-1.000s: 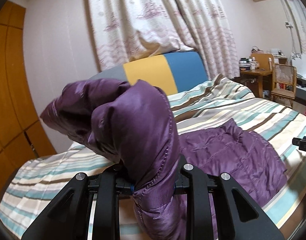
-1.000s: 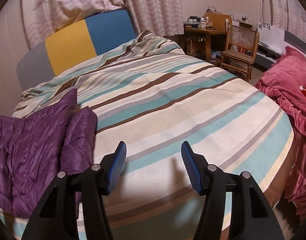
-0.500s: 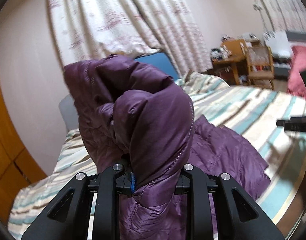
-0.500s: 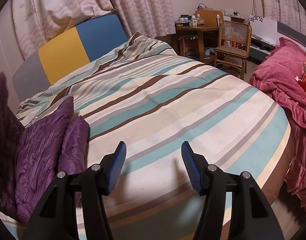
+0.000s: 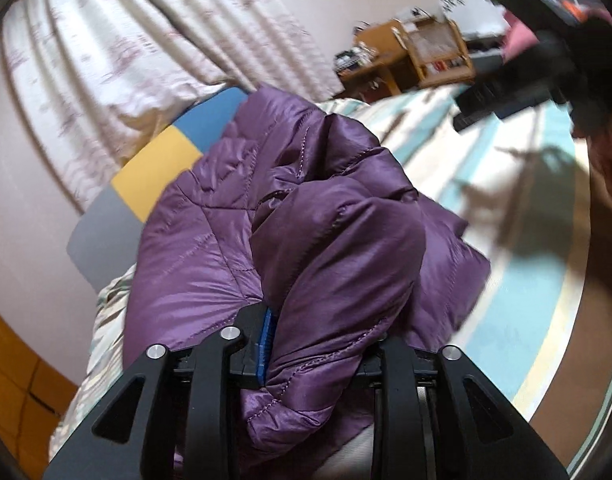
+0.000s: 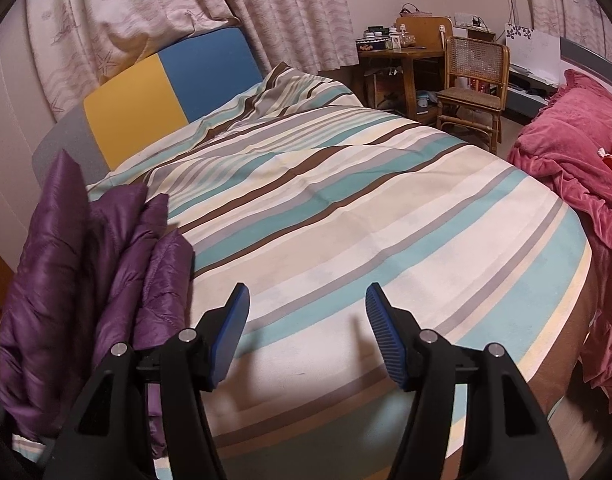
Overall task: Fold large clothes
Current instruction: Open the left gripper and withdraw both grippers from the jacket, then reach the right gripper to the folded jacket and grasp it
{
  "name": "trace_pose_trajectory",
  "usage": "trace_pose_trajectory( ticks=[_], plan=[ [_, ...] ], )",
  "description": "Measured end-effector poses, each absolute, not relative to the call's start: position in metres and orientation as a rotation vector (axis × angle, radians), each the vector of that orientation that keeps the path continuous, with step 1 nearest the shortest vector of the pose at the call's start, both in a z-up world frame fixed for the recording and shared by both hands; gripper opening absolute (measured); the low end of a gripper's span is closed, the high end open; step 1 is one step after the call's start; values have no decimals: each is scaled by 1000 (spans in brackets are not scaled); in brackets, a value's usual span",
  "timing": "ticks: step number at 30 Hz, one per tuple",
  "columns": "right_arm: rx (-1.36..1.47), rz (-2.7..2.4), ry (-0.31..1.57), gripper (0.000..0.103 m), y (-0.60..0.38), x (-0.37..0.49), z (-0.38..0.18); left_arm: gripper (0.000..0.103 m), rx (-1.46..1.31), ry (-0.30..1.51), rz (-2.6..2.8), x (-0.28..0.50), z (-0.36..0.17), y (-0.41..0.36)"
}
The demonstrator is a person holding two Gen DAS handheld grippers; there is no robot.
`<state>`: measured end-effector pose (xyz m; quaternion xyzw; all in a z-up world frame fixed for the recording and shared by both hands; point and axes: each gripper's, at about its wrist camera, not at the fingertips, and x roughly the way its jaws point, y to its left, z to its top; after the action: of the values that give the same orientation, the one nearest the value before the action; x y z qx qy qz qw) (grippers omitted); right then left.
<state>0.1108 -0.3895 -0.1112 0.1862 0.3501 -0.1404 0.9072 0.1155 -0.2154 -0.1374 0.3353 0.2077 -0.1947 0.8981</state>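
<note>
A purple quilted jacket (image 5: 338,240) lies at the left end of the striped bed (image 5: 526,240). My left gripper (image 5: 322,340) holds a bunched fold of it, lifted over the rest of the jacket. The blue pad presses on the cloth while the jaws are opening slightly. In the right wrist view the jacket (image 6: 77,280) is piled at the left. My right gripper (image 6: 308,320) hovers over the bare striped cover (image 6: 346,200) beside it. Its jaws stand wide and are opening a little, with nothing between them. The right gripper's body (image 5: 506,92) shows at the upper right of the left wrist view.
A grey, yellow and blue headboard (image 6: 137,100) and patterned curtains (image 6: 285,8) stand behind the bed. A wooden desk (image 6: 402,56) and cane chair (image 6: 470,80) are at the back right. A pink blanket (image 6: 566,152) lies to the right, an orange wardrobe (image 5: 9,360) far left.
My left gripper has sunk and swung right with the jacket fold, rolling as it went, so the fold now hangs over the rest of the jacket. The right gripper has stayed put.
</note>
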Motion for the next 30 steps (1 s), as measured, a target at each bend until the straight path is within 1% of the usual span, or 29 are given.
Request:
trace_pose_trajectory(
  ticks=[2,3,4,5,6,12,16,17,18,19,21,27,30],
  plan=[
    [383,-280,725,60,-387,112,-112,37,702,446,-406,120,-141,-218],
    [383,-273,726,60,-385,112,-112,52,693,452,-421,120,-140,-218],
    [382,-269,727,60,-384,113,-111,73,668,460,-460,120,-137,-218],
    [379,-263,726,60,-381,113,-111,80,633,469,-501,118,-132,-216],
    [374,-257,725,60,-379,113,-110,84,597,473,-534,116,-127,-213],
    [360,-231,721,61,-371,113,-108,85,351,492,-640,107,-91,-185],
    [342,-219,729,61,-364,114,-109,86,134,503,-630,114,-66,-148],
    [339,-217,731,61,-363,114,-109,87,86,501,-608,115,-63,-140],
    [336,-215,733,61,-362,114,-110,91,43,497,-578,118,-59,-131],
    [333,-213,734,60,-361,114,-110,91,-7,487,-530,122,-56,-119],
    [326,-205,738,60,-358,114,-110,91,-81,489,-438,133,-53,-100],
    [303,-196,742,60,-353,116,-110,91,-309,590,-199,167,-66,-38],
    [298,-199,747,61,-353,116,-112,91,-345,616,-154,174,-70,-27]
  ],
)
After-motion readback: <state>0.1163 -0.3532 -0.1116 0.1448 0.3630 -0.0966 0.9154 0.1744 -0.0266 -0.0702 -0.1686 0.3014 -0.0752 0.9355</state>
